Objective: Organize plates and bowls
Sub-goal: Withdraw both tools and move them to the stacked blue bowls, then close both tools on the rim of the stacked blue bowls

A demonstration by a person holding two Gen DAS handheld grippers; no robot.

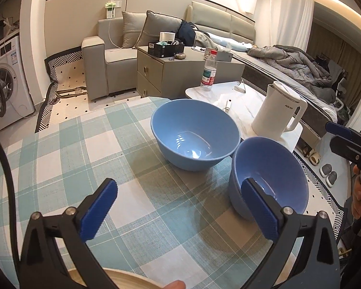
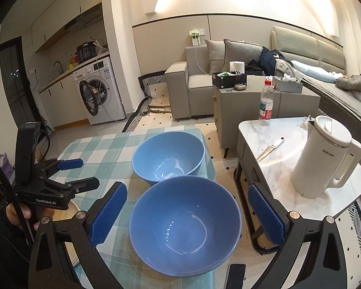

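Two blue bowls stand on the checked tablecloth (image 1: 84,159). The far bowl (image 1: 195,132) (image 2: 168,156) is wider, and the near bowl (image 1: 269,175) (image 2: 185,224) stands by the table's right edge. My left gripper (image 1: 180,207) (image 2: 79,173) is open wide over bare cloth, left of the near bowl, with nothing between its fingers. My right gripper (image 2: 187,214) (image 1: 331,134) is open too; in its view the near bowl lies between the blue pads (image 2: 110,212), which do not press on it. A pale plate (image 1: 122,281) (image 2: 72,209) shows at the table's near left, mostly hidden.
A marble side table (image 2: 276,130) stands right of the dining table with a white kettle (image 2: 325,159) (image 1: 279,110), a knife (image 2: 269,149) and a water bottle (image 2: 266,106) (image 1: 208,72). A dark flat object (image 2: 235,274) lies by the near bowl. Slippers (image 1: 327,173) lie on the floor.
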